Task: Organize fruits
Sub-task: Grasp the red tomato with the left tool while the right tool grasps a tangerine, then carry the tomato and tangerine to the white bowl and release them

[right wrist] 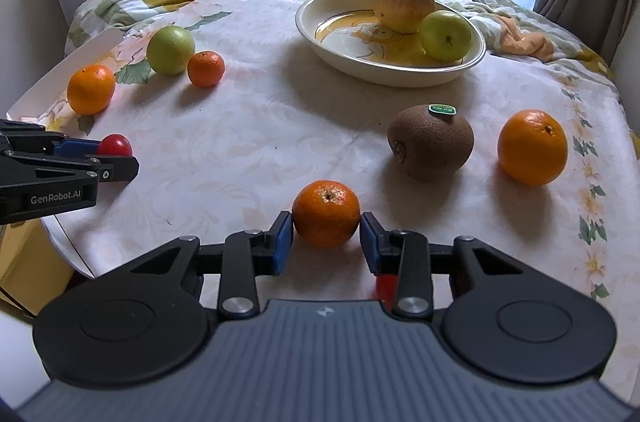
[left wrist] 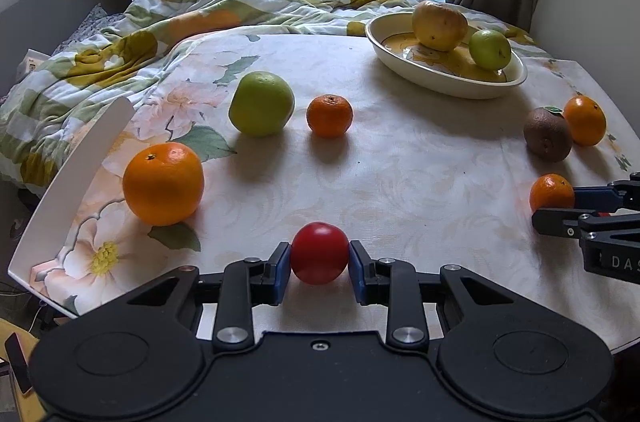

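Jaws of our left gripper (left wrist: 319, 254) pinch the smooth, firm red fruit (left wrist: 319, 252) at its widest girth, while between our right gripper (right wrist: 326, 228) jaws, barely apart, sits a light, soft-skinned mandarin (right wrist: 326, 213).

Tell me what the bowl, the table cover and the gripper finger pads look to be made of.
Bowl: probably glazed ceramic; cream, glossy rim highlights, painted yellow pattern inside.
Table cover: looks like woven cloth, matte, with a faint damask pattern, printed flowers and soft creases.
Finger pads on the right gripper: blue, matte, likely rubber or soft plastic, set in black hard-plastic fingers with metal pivot pins.
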Motion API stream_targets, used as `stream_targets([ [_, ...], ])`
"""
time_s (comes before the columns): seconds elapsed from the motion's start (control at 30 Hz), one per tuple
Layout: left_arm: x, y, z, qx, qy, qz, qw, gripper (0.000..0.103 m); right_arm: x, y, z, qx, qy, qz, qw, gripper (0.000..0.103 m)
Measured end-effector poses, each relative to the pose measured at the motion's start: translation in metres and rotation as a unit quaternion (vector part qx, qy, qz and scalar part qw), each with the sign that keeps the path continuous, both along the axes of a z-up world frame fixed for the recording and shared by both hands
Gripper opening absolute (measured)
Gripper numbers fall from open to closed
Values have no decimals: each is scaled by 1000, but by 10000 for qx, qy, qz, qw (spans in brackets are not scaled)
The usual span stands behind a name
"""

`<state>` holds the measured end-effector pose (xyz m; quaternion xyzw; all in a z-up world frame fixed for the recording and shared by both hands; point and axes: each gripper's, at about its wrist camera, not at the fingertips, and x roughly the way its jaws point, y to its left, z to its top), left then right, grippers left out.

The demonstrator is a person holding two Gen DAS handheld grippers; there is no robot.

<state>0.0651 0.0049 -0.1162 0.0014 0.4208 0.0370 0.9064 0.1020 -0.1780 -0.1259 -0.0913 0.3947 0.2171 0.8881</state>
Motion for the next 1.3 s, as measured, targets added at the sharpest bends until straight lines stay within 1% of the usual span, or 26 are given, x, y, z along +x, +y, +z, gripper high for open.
stream_targets([
  [0.2,-4,-2,16,-8,-99,21,9999,34,-1,-2,10,56,-40,-13,10000,51],
  [0.33,-6,-4,37,-39,-206,50,9998,34,-3,-5,22,204,-11,-35,9998,51],
  [0.53,-9,-12,77,-64,-450,65,9989,34,-5,-12,54,367,-98,-67,9993,51],
  [0.67,-3,-18,99,-64,-620,16,9981,34,-4,-18,78,503,-204,-135,9984,51],
  [0.87,17,-27,122,9,-852,-192,9962,34,7,-28,104,557,-432,-216,9973,51],
  [1.03,41,-33,133,-11,-955,-387,9947,34,21,-35,117,564,-514,-320,9966,51],
  [1.3,95,-36,135,-128,-890,-718,9934,34,56,-36,131,554,-514,-517,9958,51],
])
